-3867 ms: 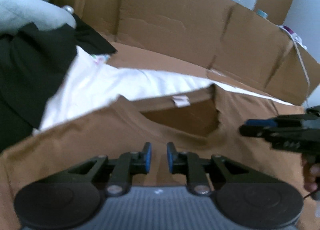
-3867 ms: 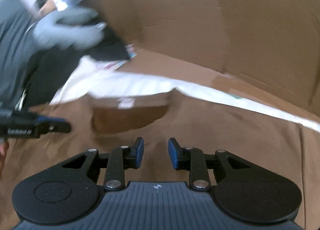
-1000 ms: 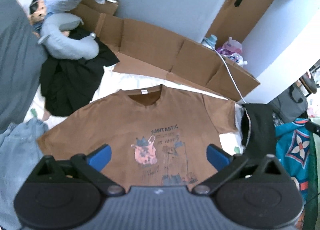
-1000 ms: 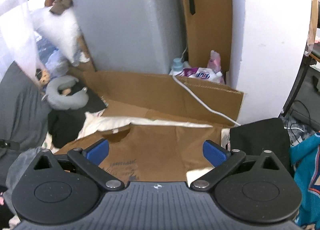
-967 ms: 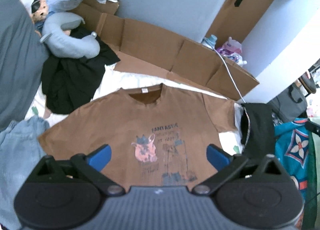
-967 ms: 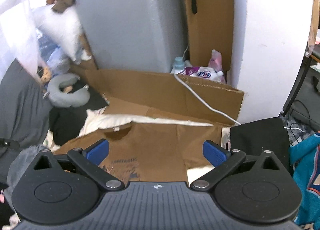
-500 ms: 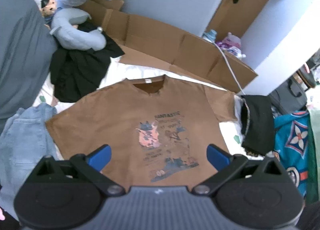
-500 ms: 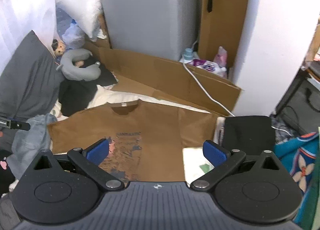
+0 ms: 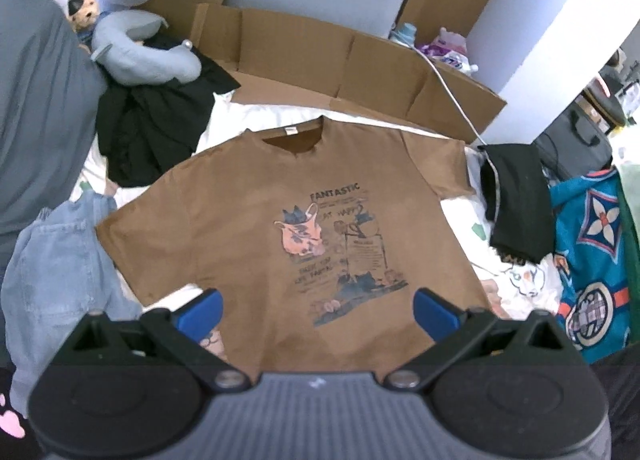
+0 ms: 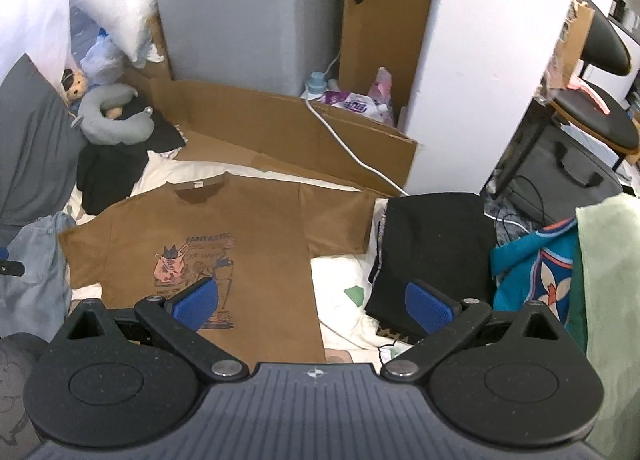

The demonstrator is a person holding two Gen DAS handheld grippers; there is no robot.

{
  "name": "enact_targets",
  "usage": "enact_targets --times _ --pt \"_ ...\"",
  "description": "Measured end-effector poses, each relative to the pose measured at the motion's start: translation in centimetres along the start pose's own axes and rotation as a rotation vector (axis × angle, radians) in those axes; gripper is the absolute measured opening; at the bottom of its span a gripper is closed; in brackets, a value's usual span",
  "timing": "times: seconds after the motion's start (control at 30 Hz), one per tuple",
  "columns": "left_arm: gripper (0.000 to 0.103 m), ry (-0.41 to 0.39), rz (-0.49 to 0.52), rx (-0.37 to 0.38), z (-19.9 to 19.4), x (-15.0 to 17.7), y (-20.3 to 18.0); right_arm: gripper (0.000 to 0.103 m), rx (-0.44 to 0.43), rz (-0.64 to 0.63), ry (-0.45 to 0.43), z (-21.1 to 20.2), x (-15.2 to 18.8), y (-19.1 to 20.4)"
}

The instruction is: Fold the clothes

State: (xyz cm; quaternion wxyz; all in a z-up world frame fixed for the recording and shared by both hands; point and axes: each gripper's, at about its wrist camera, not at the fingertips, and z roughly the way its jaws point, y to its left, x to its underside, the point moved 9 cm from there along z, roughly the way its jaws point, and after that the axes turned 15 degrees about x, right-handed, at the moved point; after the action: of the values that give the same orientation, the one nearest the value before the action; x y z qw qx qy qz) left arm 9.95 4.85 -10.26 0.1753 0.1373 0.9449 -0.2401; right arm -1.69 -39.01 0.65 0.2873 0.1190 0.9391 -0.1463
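On the white bedsheet [image 9: 224, 119], the brown T-shirt [image 9: 248, 195] lies spread flat, print up, collar toward the cardboard [image 9: 360, 71] along the far edge, both sleeves out. Left gripper [image 9: 318, 310] and right gripper [image 10: 312, 298] hang above it, fingers spread wide, holding nothing. It looks laid out ready; folding would call for pinching a sleeve or side edge.

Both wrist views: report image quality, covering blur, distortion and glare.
Left wrist view: strong fisheye bending, brown T-shirt print legible but soft, edges smeared. Right wrist view: sharper overall, white wall bright and nearly blown out, corners vignetted black.
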Motion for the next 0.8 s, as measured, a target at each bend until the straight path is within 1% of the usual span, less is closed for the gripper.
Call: enact_targets --times 0.2,0.3,0.43,0.63,0.8 --pt "0.103 0.005 -0.002 -0.011 -0.5 0.7 1.1 0.103 0.004 0.051 0.005 -0.1 0.2 -1.5" --pt "0.103 -0.007 -0.006 -0.017 -0.9 0.2 1.2 0.103 0.013 0.051 -0.012 -1.0 -1.0 -2.8" --pt "0.103 -0.027 -0.003 -0.031 -1.5 -0.6 1.1 0.103 0.042 0.042 -0.041 -2.6 -3.0 -5.6" --pt "0.103 -0.052 -0.009 -0.059 -2.7 -1.7 1.1 0.103 0.062 -0.007 -0.042 -3.7 -5.0 -9.7" --pt "0.103 -0.051 -0.025 -0.078 -3.0 -1.9 1.2 0.103 0.054 -0.121 -0.031 -3.1 -6.1 -10.3"
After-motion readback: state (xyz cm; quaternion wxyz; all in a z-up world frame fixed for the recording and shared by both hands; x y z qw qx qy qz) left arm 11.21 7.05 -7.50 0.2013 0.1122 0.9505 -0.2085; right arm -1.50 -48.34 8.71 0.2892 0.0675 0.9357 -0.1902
